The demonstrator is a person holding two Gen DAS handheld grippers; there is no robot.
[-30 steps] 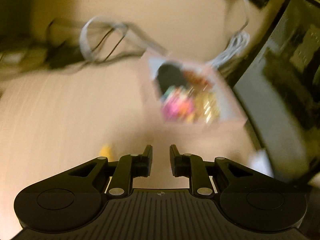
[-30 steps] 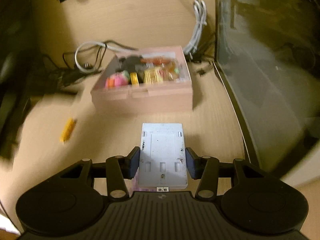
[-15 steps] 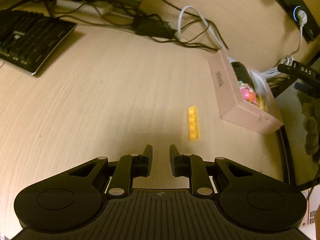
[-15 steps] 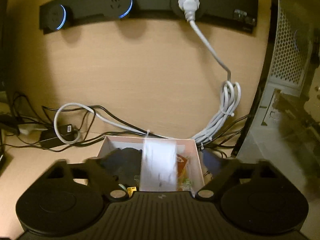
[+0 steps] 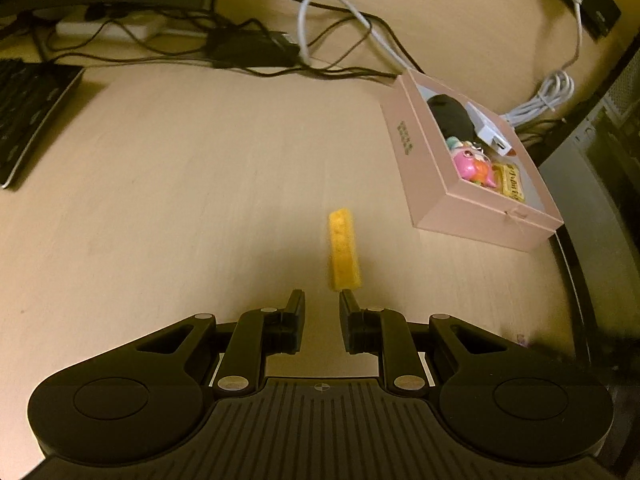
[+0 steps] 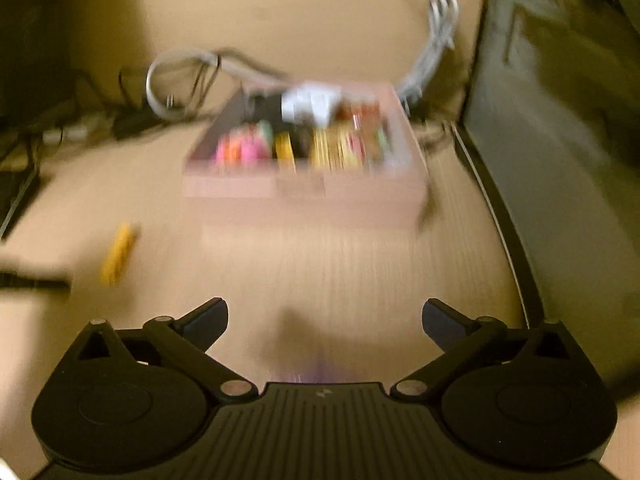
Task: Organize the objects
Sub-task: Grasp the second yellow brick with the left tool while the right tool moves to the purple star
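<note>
Desk count
One pink box (image 5: 432,168), one yellow block (image 5: 343,250), one keyboard (image 5: 24,116), one pink toy (image 5: 467,160), two grippers (image 5: 322,306) (image 6: 325,316).

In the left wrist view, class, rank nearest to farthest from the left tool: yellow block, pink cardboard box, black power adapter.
1. Yellow block: just ahead of the left tool, slightly right.
2. Pink cardboard box: farther, right side.
3. Black power adapter: farthest, among cables at the back.

Wooden desk (image 5: 200,184) bears pink box (image 5: 448,196); yellow block (image 5: 343,250); keyboard (image 5: 28,116); cables (image 5: 256,52).
</note>
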